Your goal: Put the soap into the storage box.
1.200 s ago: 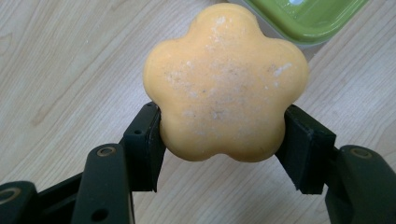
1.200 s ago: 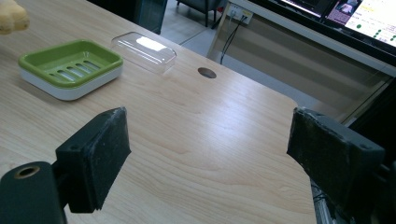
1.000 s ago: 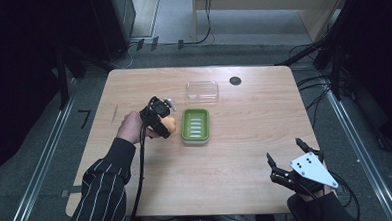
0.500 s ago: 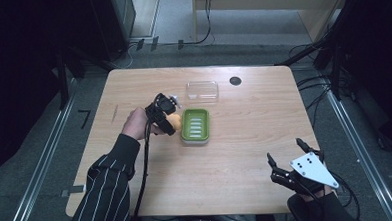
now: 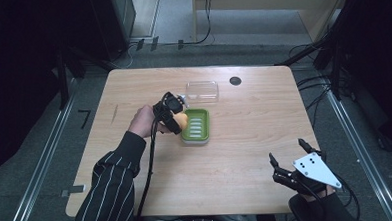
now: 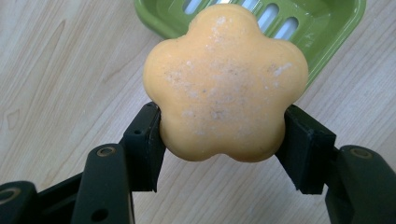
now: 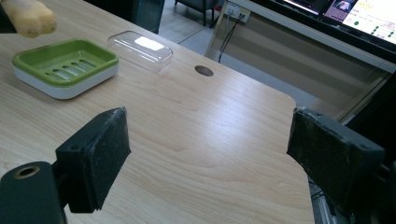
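My left gripper (image 5: 180,122) is shut on an orange flower-shaped soap (image 6: 225,81), both black pads pressing its sides. The soap (image 5: 182,121) hangs just above the left rim of a green slotted soap dish (image 5: 196,126) near the middle of the table. In the left gripper view the dish (image 6: 327,23) lies right behind the soap. The soap (image 7: 28,16) and the dish (image 7: 65,65) also appear far left in the right gripper view. My right gripper (image 5: 290,161) stands open over the table's near right corner, its pads (image 7: 95,156) wide apart with nothing between them.
A clear plastic lid (image 5: 202,90) lies just beyond the dish, with a round dark cable hole (image 5: 235,80) to its right. The wooden table (image 5: 245,138) ends near my right gripper. Dark equipment and cables surround it.
My left gripper has carried the soap a little to the right, up to the dish's left rim. The right gripper has stayed put.
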Demonstrator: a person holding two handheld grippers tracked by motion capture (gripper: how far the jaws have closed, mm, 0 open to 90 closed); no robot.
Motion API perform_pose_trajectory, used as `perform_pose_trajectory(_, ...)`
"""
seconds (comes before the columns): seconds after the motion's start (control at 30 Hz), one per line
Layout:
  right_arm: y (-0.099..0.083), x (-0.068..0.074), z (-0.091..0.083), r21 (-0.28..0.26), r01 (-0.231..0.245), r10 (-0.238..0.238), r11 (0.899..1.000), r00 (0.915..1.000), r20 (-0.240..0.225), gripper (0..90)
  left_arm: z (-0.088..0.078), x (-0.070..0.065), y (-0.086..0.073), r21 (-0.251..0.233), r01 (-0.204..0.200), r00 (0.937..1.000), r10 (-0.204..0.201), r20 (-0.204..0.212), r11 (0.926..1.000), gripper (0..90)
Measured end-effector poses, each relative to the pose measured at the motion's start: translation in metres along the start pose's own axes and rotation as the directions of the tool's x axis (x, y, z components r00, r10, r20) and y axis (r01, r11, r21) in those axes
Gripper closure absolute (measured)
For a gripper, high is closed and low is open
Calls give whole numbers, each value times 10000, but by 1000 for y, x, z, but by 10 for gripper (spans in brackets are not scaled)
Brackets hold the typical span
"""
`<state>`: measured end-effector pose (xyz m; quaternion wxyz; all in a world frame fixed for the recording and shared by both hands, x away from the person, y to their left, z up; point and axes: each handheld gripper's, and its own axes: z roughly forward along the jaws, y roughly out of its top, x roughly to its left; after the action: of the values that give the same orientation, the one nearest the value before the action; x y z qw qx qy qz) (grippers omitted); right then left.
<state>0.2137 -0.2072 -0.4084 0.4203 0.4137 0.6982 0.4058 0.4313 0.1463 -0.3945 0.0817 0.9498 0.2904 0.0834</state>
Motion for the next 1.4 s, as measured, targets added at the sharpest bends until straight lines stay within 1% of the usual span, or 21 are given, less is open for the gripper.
perform_pose_trajectory(0.13,0,0,0,18,42,-42,10000,10000,-6,133,-1,-2,5,-75,-141,9999,141,46,9999,398)
perform_pose_trajectory(0.27,0,0,-2,3,41,-41,10000,10000,55,134,0,-3,7,-158,-206,9998,207,67,9997,398)
perform_pose_trajectory(0.4,0,1,-2,9,73,-73,10000,10000,40,133,1,-3,9,-82,-273,9996,274,92,9996,398)
perform_pose_trajectory(0.43,1,2,-2,50,88,-88,9999,10000,42,134,2,-3,9,-152,-227,9996,229,140,9996,398)
perform_pose_trajectory(0.5,1,2,-2,45,105,-105,9999,9999,32,134,2,-3,11,-122,-284,9996,285,77,9995,398)
perform_pose_trajectory(0.53,0,1,-3,22,68,-68,10000,10000,44,134,2,-3,12,-97,-297,9995,298,118,9995,398)
perform_pose_trajectory(0.6,0,1,-3,-1,52,-52,10000,10000,49,134,2,-4,13,-192,-293,9995,296,131,9994,398)
perform_pose_trajectory(0.7,1,2,-3,54,104,-104,9999,9999,34,134,2,-4,16,-143,-371,9992,373,135,9992,398)
perform_pose_trajectory(0.8,0,1,-4,73,133,-134,9999,9999,64,133,2,-5,18,-256,-390,9991,394,162,9989,398)
perform_pose_trajectory(0.87,0,1,-5,82,52,-53,10000,9999,114,134,3,-6,20,-282,-426,9989,431,172,9987,398)
perform_pose_trajectory(0.97,-1,1,-5,93,69,-71,9999,9999,116,133,3,-5,21,-230,-470,9987,474,177,9986,398)
perform_pose_trajectory(1.0,-1,1,-5,98,69,-70,9999,9999,130,133,4,-5,23,-284,-452,9988,456,161,9986,398)
perform_pose_trajectory(1.13,-1,1,-6,139,96,-98,9999,9999,130,134,6,-4,24,-248,-503,9985,508,201,9984,398)
perform_pose_trajectory(1.33,-1,1,-6,133,73,-74,9999,9999,131,134,6,-5,24,-324,-504,9986,509,150,9982,397)
perform_pose_trajectory(1.4,-1,1,-6,144,118,-120,9998,9999,124,133,6,-6,26,-300,-590,9981,595,154,9978,398)
